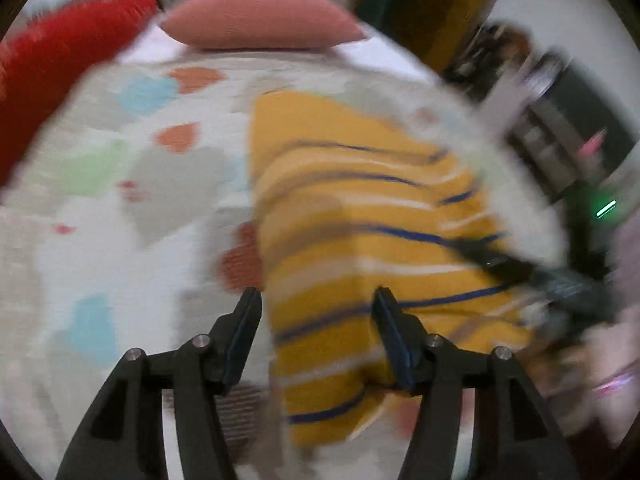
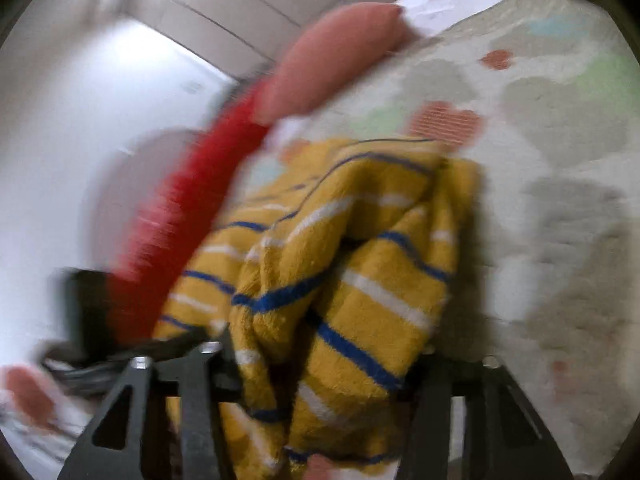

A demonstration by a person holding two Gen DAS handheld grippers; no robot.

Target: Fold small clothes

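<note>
Striped yellow garment between parted left tongs, bunched over right tongs

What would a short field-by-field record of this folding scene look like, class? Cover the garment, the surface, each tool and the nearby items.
garment: yellow striped garment, partly bunched
surface: heart-print bedcover
left tool: open, over the garment's edge, nothing gripped
right tool: fingertips hidden by bunched cloth; grip unclear
nearby: pink pillow, red cushion
image quality: motion blur
</note>
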